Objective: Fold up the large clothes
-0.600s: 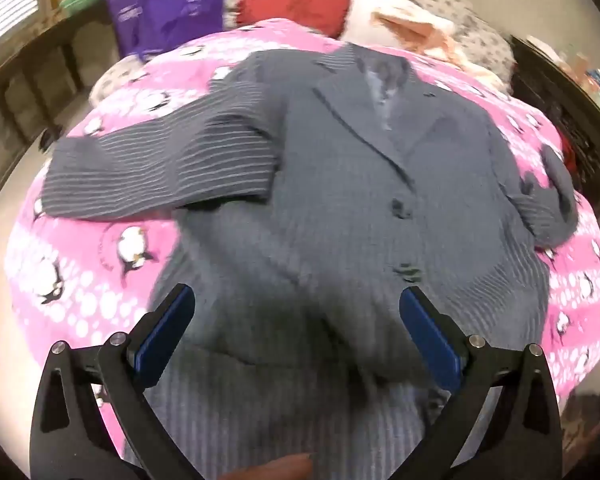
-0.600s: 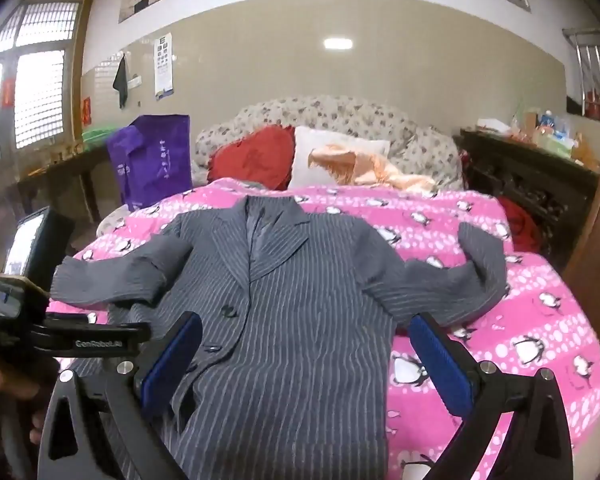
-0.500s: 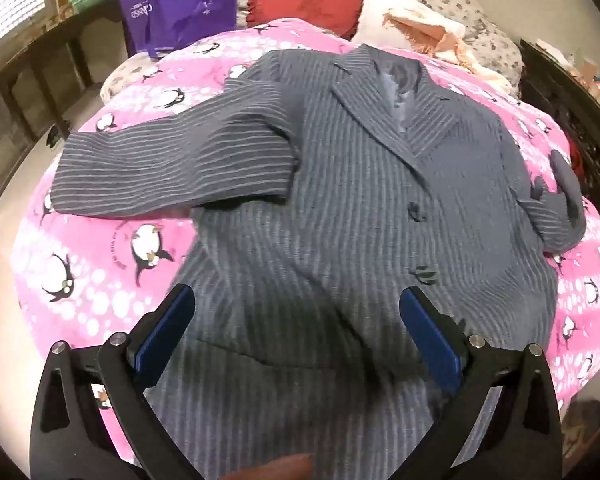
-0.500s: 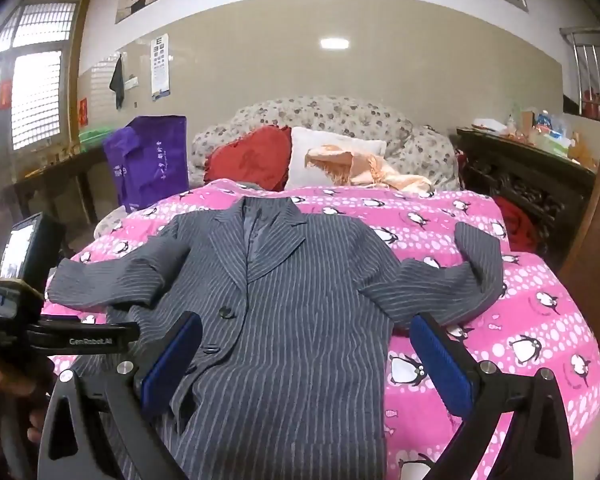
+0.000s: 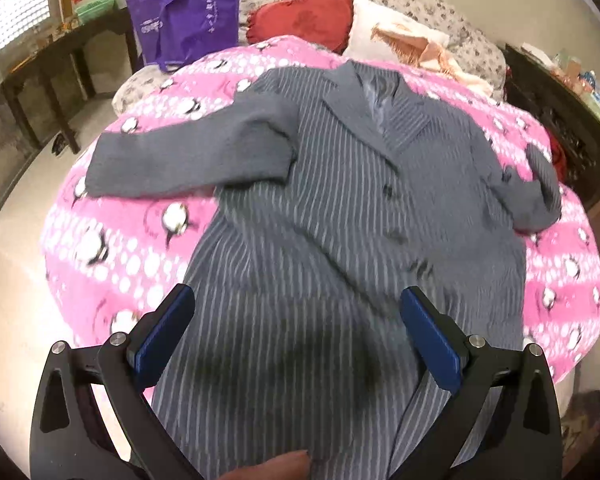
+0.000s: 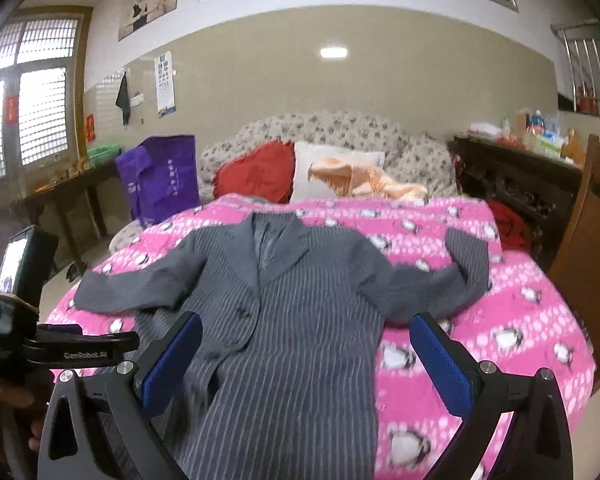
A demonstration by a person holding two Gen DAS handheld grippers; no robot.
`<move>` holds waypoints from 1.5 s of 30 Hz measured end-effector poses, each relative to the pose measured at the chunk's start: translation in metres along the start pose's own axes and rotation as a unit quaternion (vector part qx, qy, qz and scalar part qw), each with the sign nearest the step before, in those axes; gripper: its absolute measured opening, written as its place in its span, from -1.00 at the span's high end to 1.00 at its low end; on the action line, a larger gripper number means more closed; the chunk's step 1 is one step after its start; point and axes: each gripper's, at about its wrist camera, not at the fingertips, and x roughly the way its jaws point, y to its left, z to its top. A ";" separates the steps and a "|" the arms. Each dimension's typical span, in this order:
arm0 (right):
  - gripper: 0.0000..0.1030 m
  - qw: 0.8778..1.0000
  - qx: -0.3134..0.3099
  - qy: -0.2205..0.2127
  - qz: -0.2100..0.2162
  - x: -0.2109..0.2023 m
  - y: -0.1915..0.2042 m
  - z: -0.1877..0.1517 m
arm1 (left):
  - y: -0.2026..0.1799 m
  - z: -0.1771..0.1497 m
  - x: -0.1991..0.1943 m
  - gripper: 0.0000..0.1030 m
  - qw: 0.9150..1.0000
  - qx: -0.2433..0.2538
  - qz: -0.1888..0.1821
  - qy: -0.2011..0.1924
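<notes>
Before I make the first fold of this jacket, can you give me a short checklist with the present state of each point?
1. Left gripper open, nothing between the pads: ok.
2. Right gripper open, nothing held: ok.
3. Pinstriped jacket lies front up on the pink penguin blanket: ok.
4. Left-hand sleeve stretched out straight: ok.
5. Right-hand sleeve straight: not ok, its cuff end bends up toward the pillows.
6. Hem near the grippers lies flat: cannot tell.

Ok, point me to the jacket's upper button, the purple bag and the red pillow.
upper button [image 6: 242, 313], right wrist view, on the button itself.
purple bag [image 5: 188, 20], left wrist view, middle of its front panel.
red pillow [image 6: 260, 176], right wrist view, centre of its face.
</notes>
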 end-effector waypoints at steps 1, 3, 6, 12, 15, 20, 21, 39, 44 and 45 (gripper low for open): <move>-0.99 1.000 0.003 0.000 0.001 -0.004 0.001 -0.003 | -0.001 -0.005 -0.002 -0.99 1.000 0.003 0.001 0.003; -0.99 1.000 0.001 0.005 -0.001 -0.008 0.004 -0.006 | -0.002 -0.009 -0.007 -0.99 1.000 0.007 0.002 0.000; -0.99 1.000 0.001 0.014 0.011 -0.013 0.004 -0.011 | -0.004 -0.008 -0.017 -0.99 1.000 0.022 0.010 -0.016; -0.99 0.994 0.047 0.096 0.018 0.014 -0.001 -0.027 | -0.006 -0.011 -0.001 -0.99 0.997 0.060 -0.053 0.015; -0.99 0.993 -0.002 0.116 -0.013 0.032 0.009 -0.029 | -0.004 -0.016 0.010 -0.99 0.996 0.066 -0.055 0.026; -0.99 0.989 -0.029 0.148 0.002 0.068 0.025 -0.024 | 0.001 -0.008 0.027 -0.99 0.997 0.063 -0.043 0.027; -0.99 0.988 -0.022 0.151 0.000 0.072 0.024 -0.023 | 0.003 -0.006 0.028 -0.99 0.997 0.061 -0.046 0.028; -0.99 0.990 0.030 0.136 -0.031 0.043 -0.007 -0.038 | -0.011 -0.007 0.010 -0.99 0.998 0.046 -0.043 0.005; -0.99 0.992 0.022 0.125 -0.028 0.037 0.002 -0.034 | -0.009 -0.009 0.005 -0.99 0.998 0.049 -0.030 -0.001; -0.99 0.992 0.020 0.124 -0.029 0.035 0.004 -0.033 | -0.008 -0.009 0.004 -0.99 0.998 0.049 -0.030 -0.001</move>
